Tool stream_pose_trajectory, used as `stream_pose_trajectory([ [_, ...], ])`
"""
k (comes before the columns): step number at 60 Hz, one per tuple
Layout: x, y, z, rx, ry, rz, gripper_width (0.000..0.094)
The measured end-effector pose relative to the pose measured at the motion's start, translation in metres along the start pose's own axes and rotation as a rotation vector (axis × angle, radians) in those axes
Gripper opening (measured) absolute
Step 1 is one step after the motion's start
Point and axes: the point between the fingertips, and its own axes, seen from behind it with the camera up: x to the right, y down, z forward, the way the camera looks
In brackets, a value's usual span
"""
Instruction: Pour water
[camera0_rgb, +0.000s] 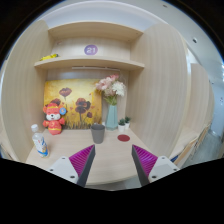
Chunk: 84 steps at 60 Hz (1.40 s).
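A clear water bottle (39, 141) with a white label stands on the wooden desk (108, 160), beyond my left finger and off to its left. A dark grey cup (98, 131) stands near the middle of the desk, well ahead of the fingers. A small red coaster (124, 138) lies to the right of the cup. My gripper (113, 162) is open, its magenta pads (82, 159) wide apart with only bare desk between them. It hovers near the desk's front edge, apart from every object.
An orange plush toy (53, 118) sits behind the bottle. A blue vase with pink flowers (111, 106) stands behind the cup, before a colourful picture (72, 102). A small potted plant (124, 124) is at the back right. A shelf (88, 62) hangs above; wooden walls flank both sides.
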Motion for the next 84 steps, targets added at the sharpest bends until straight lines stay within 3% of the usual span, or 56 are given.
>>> stream_pose_trajectory([
  [6,-0.041,0.027,-0.007,-0.054,-0.075,-0.008,0.0753],
  [16,-0.167,0.072,0.005,-0.060,-0.228,-0.026,0.0760],
  [30,-0.296,0.095,0.020,-0.086,-0.419,-0.028,0.0757],
  [52,-0.379,0.080,0.106,-0.054,-0.445,-0.063,0.0748],
  [61,-0.399,0.071,0.130,-0.001,-0.446,-0.090,0.0746],
  [65,-0.402,0.066,0.138,0.027,-0.429,-0.094,0.0691],
  [68,-0.397,0.065,0.145,0.042,-0.398,-0.090,0.0582],
  [73,-0.399,0.065,0.146,0.034,-0.408,-0.055,0.0534],
  [84,-0.404,0.058,0.146,0.111,-0.460,-0.017,0.0406],
])
